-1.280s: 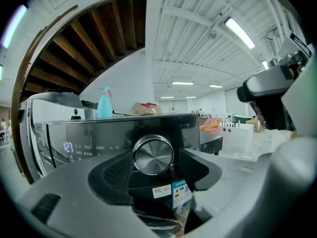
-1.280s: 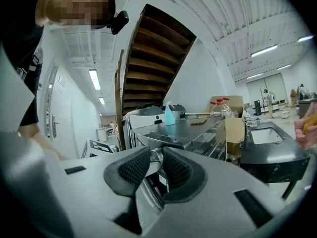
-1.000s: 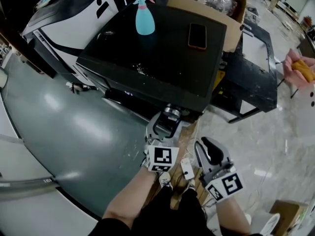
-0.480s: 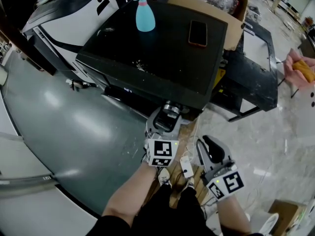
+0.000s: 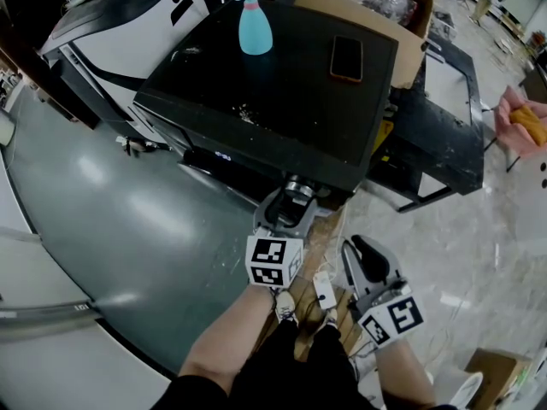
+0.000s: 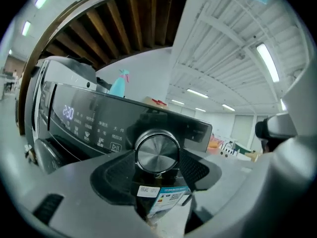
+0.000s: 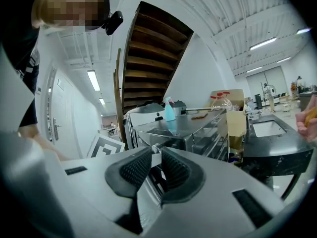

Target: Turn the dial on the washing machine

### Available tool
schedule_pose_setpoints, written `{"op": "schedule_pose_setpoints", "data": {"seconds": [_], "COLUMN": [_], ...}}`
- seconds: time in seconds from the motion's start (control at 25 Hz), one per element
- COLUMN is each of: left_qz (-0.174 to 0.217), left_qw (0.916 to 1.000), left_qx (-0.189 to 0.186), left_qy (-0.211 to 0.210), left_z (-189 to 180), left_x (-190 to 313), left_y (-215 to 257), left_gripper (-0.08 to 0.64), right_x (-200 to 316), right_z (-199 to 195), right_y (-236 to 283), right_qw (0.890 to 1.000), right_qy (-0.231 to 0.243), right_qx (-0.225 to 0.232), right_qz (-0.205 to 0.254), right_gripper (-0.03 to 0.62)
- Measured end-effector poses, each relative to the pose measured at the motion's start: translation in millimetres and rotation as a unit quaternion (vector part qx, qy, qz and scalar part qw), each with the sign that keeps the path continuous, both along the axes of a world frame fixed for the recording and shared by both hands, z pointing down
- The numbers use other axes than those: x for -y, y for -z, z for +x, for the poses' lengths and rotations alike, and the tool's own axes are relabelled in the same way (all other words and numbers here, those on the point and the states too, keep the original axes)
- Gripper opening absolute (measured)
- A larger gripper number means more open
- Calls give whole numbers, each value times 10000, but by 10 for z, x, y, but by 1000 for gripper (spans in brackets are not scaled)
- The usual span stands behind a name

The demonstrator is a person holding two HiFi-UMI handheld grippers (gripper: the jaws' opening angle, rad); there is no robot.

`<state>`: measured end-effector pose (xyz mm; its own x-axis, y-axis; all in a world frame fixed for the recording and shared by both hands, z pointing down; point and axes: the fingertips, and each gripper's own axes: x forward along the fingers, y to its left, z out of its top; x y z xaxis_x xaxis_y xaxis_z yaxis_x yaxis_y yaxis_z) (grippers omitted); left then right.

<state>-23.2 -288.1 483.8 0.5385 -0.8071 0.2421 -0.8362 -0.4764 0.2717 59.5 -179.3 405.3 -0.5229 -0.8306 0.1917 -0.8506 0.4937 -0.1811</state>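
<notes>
The dial (image 6: 157, 151) is a round, brushed-metal knob on the dark front panel of the washing machine (image 5: 282, 84), beside the lit display. The left tool (image 5: 295, 196) clamps it. The right tool (image 7: 155, 155) is closed and empty.

On the washer (image 5: 282, 101), upper centre, a bottle (image 5: 255, 26) stands left of a phone (image 5: 346, 58). The dial (image 5: 297, 188) sits at its lower edge within the left gripper (image 5: 293, 200); the right gripper (image 5: 362, 258) lies lower right.
</notes>
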Motion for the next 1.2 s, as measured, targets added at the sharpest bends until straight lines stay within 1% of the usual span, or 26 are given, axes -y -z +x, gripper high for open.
{"op": "schedule_pose_setpoints", "data": {"seconds": [0.04, 0.08, 0.2, 0.32, 0.44, 0.6, 0.72, 0.88, 0.96, 1.08, 1.2], "left_qz": [-58, -65, 53, 138, 279, 565, 805, 1221, 1311, 1228, 1123], "left_qw": [9999, 9999, 10000, 9998, 9989, 9950, 9894, 9743, 9692, 9702, 9745], "left_qx": [-113, -138, 56, 164, 371, 814, 1191, 1859, 2055, 2070, 1919], "left_qy": [3, 4, -4, -9, -51, -103, -195, -367, -349, -288, -293], "left_z": [-3, -3, 1, 2, 2, -15, 10, 67, 61, 35, 37], "left_x": [0, 1, -1, -2, -23, -67, -103, -111, -89, -52, -45], "left_y": [-4, -2, 11, 24, 43, 58, 78, 87, 78, 50, 40], "left_gripper": [273, 273, 273, 273, 273, 275, 275, 278, 278, 276, 272], "right_x": [1, 0, -4, -6, -13, -11, -18, -25, -36, -51, -61], "right_z": [-2, -5, -8, -8, -22, -44, -50, -55, -52, -46, -34], "right_y": [1, 0, -5, -3, -1, 3, 5, -10, -26, -43, -50], "right_qw": [10000, 10000, 10000, 10000, 10000, 10000, 10000, 9999, 9999, 9998, 9998], "right_qy": [0, 1, 0, -6, 2, 2, 0, -22, -41, -67, -89], "right_qx": [0, 2, 1, 2, 30, 63, 81, 100, 120, 136, 132], "right_qz": [-3, -8, -9, 2, -11, -12, -19, -21, -53, -87, -95], "right_gripper": [61, 61, 61, 61, 61, 61, 60, 60, 60, 58, 57]}}
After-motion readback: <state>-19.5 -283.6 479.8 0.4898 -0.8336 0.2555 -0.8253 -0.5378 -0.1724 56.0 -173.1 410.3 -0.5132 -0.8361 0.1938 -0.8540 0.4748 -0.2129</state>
